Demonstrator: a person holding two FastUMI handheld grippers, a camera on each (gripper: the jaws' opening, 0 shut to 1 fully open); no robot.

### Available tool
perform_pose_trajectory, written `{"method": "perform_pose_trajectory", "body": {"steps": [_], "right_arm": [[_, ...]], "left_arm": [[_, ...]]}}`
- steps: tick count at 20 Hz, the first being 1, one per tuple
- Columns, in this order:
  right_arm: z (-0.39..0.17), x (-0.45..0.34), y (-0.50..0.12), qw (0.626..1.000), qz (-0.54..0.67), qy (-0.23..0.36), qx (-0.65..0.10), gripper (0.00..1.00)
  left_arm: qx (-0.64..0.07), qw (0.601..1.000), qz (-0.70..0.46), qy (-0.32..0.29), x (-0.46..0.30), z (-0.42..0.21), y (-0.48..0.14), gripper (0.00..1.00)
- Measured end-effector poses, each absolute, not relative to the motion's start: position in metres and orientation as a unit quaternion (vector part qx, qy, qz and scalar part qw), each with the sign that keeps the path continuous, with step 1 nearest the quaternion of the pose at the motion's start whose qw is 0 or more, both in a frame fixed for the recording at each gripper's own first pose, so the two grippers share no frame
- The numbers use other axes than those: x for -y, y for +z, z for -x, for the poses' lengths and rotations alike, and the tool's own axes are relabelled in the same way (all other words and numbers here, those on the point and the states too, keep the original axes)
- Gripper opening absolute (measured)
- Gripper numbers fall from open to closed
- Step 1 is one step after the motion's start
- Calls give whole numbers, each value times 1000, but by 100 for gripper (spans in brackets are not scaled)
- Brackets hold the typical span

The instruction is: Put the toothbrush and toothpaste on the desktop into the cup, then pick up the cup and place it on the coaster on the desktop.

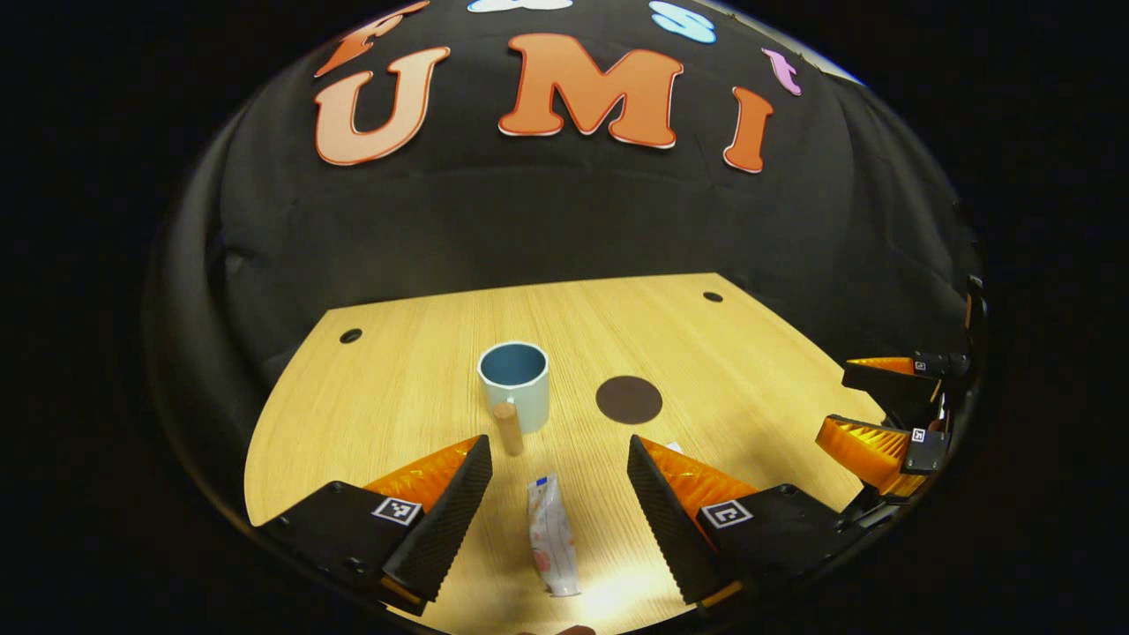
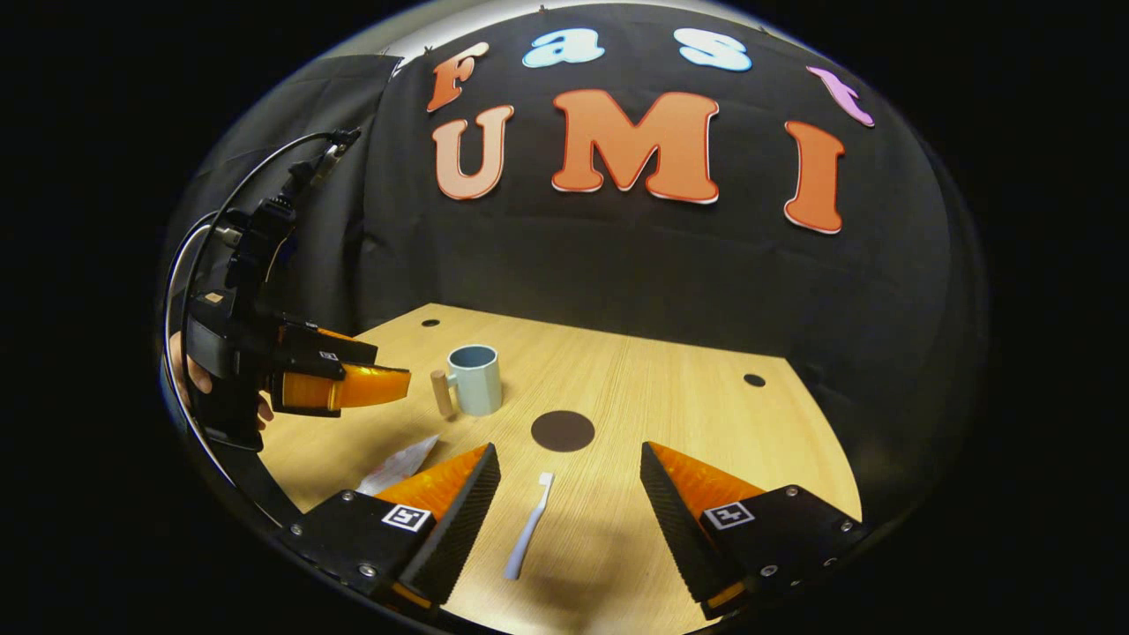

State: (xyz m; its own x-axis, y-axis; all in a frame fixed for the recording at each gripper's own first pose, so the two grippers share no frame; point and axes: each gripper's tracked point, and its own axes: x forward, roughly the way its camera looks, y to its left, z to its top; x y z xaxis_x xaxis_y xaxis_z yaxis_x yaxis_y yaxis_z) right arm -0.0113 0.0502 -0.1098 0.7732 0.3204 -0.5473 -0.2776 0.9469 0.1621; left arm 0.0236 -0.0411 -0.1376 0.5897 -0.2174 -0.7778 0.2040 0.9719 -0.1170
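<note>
This is a staged recording booth, not a lived-in room. Black cloth [image 2: 617,265] hangs as the back wall across the upper half of both views and folds round at the upper left of the right gripper view. A pale wooden desktop [image 1: 423,388] with small round holes [image 1: 350,336] near its far corners fills the lower middle. A cabled, handheld gripper rig [image 2: 265,370] at the left edge of the right gripper view marks it as a data-collection set-up.
</note>
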Motion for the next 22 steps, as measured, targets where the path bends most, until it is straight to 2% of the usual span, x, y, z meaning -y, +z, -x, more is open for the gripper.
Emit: {"method": "perform_pose_trajectory", "body": {"steps": [3,6,10,11,12,14,16,17,18,19,20,22], "right_arm": [[9,-55,-125,924,-41,163,-344,94],[8,-67,-144,906,-37,173,-385,92],[16,-83,-174,877,-32,184,-442,88],[18,-87,-181,869,-32,185,-458,86],[22,-91,-187,859,-34,187,-476,80],[23,-96,-202,844,-31,183,-502,81],[26,-98,-218,828,-27,178,-530,72],[31,-101,-223,815,-29,179,-550,74],[33,-104,-230,804,-35,181,-566,72],[34,-107,-236,796,-36,178,-577,65],[35,-107,-243,788,-32,176,-588,67],[38,-108,-252,777,-24,171,-605,62]], "left_arm": [[-489,860,19,-144,46,-14,-154,96],[-529,836,35,-144,43,-15,-154,99],[-578,804,28,-138,38,-25,-147,96],[-591,795,26,-133,35,-24,-146,99],[-603,787,23,-130,34,-25,-146,96],[-623,771,22,-127,32,-23,-149,97],[-640,758,19,-125,33,-20,-151,99],[-646,753,19,-124,33,-18,-153,96],[-650,749,19,-125,33,-19,-154,98],[-657,743,18,-125,33,-18,-153,99],[-662,739,18,-125,33,-16,-156,99],[-673,730,14,-121,32,-16,-161,99]]}}
